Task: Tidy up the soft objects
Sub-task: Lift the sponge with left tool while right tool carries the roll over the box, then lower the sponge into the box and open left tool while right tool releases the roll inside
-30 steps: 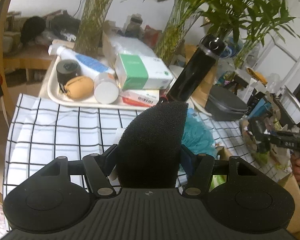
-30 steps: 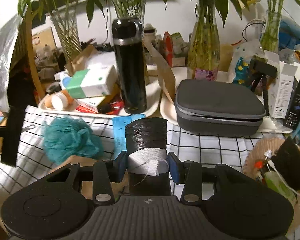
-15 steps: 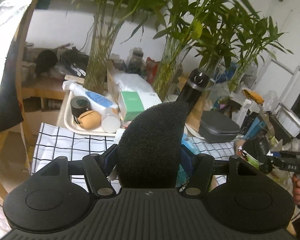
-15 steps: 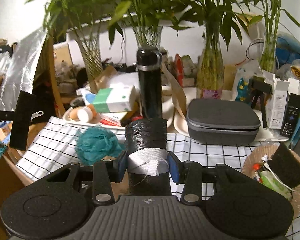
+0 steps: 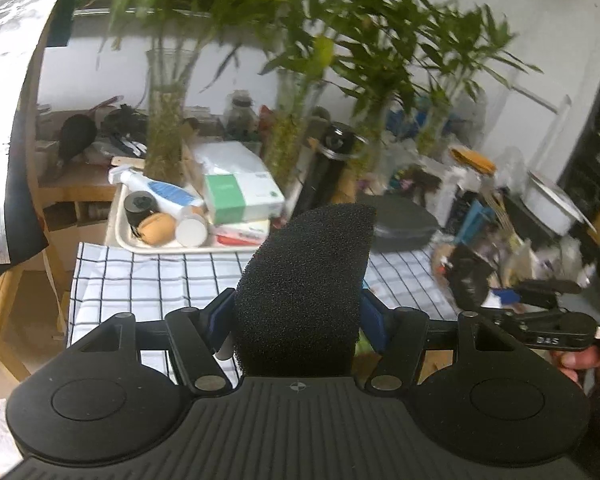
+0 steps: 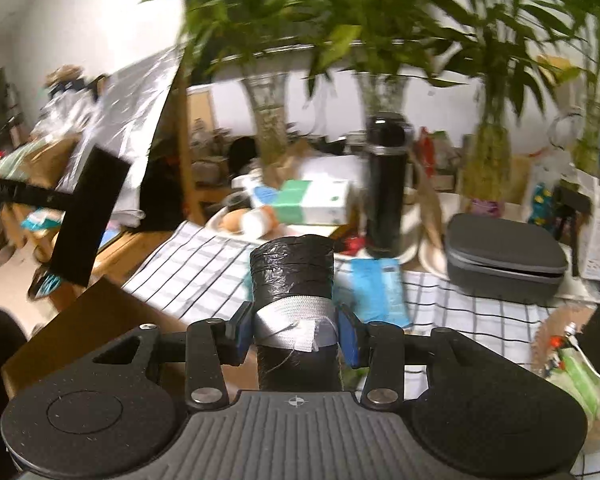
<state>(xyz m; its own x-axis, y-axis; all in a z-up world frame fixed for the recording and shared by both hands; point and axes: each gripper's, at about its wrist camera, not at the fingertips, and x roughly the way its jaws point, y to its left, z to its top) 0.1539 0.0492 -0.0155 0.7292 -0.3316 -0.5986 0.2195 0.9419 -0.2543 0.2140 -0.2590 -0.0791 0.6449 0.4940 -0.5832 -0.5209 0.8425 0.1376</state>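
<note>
My left gripper [image 5: 296, 316] is shut on a black foam sponge [image 5: 304, 276], which stands up between the blue pads and hides the table's middle. The same sponge [image 6: 88, 216] shows at the far left of the right wrist view, held in the air beside the table. My right gripper [image 6: 296, 324] is shut on a black plastic-wrapped roll [image 6: 292, 268] with a grey tape band around it. Both grippers hang above the near edge of the checked cloth [image 5: 140, 280].
A white tray [image 5: 120, 236] of bottles and boxes sits at the back left. A black flask [image 6: 386, 184], a grey zip case [image 6: 504, 256] and glass vases of bamboo stand behind. A blue packet [image 6: 376, 284] lies on the cloth. A cardboard box [image 6: 88, 328] sits near left and a wicker basket [image 6: 560, 344] near right.
Both grippers have risen and drawn back from the table, so more of the room shows. The sponge and the roll stay held as before.
</note>
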